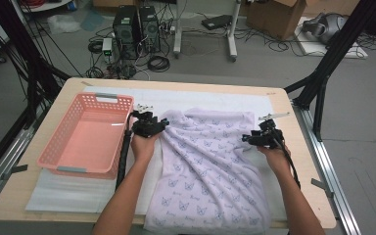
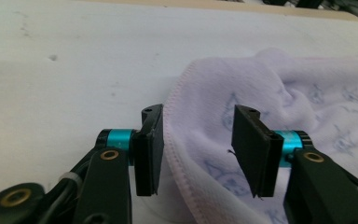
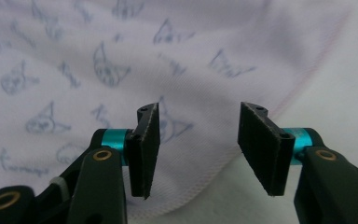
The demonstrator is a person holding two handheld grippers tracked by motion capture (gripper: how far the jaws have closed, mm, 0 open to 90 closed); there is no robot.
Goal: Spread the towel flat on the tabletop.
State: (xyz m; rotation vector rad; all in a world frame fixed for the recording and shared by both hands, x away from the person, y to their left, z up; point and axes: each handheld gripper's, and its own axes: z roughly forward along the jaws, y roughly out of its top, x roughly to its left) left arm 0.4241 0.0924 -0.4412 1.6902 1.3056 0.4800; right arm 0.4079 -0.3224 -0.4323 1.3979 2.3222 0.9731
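Towel (image 1: 210, 166) soft, limp, light | I grab hemmed edge | left claw (image 2: 198, 149) spread around hem, right claw (image 3: 198, 149) spread above it

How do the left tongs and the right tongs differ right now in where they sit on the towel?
The left tongs are at the towel's far left corner beside the pink basket; the right tongs sit lower down its right edge. In the left gripper view the raised hem stands between the jaws; in the right gripper view the cloth lies flat beneath them. Both are open, gripping nothing.
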